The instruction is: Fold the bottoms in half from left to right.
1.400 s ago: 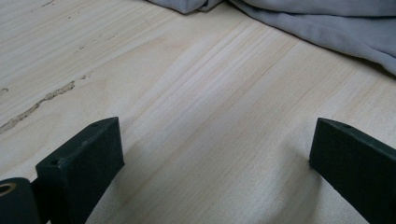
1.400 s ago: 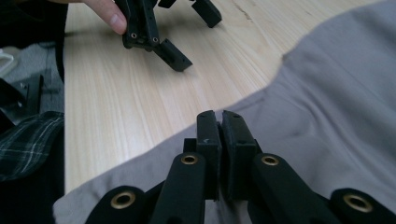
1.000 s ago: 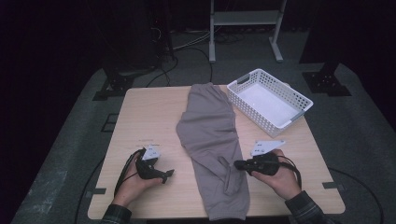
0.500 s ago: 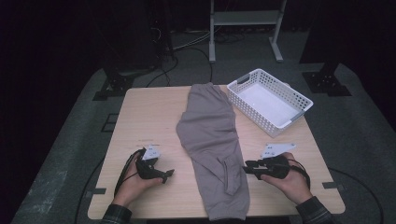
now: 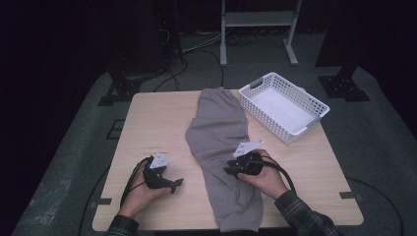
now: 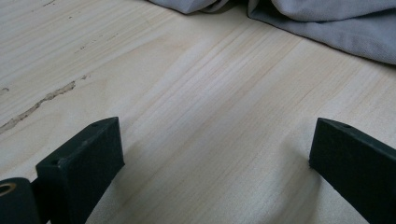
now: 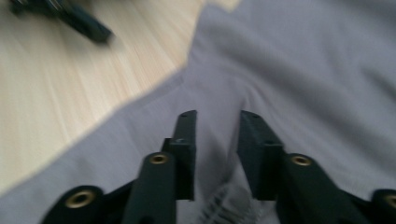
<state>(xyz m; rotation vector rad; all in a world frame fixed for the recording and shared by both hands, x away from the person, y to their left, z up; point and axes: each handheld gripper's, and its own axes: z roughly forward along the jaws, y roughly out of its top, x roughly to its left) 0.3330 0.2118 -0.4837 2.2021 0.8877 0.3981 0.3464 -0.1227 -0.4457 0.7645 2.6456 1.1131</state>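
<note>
Trousers: grey sweatpants (image 5: 220, 147) lie lengthwise down the table (image 5: 147, 123), beside a white basket (image 5: 282, 105).
Right tongs (image 5: 230, 167): over the cloth, narrowly parted, just been closing, gripping nothing.
Left tongs (image 5: 176, 186): wide open on bare wood.
Writing: none readable.

Left hand (image 5: 140, 189) low at the near edge, its left gripper (image 5: 173, 185) lying level and pointing toward the middle, fingers (image 6: 79, 163) spread wide with nothing between them. Right hand (image 5: 265, 178) further in, forearm in a plaid sleeve (image 5: 300, 216), right gripper (image 5: 230, 167) aimed leftward, fingers (image 7: 186, 140) narrowly parted after just closing a little, nothing pinched between them.
</note>
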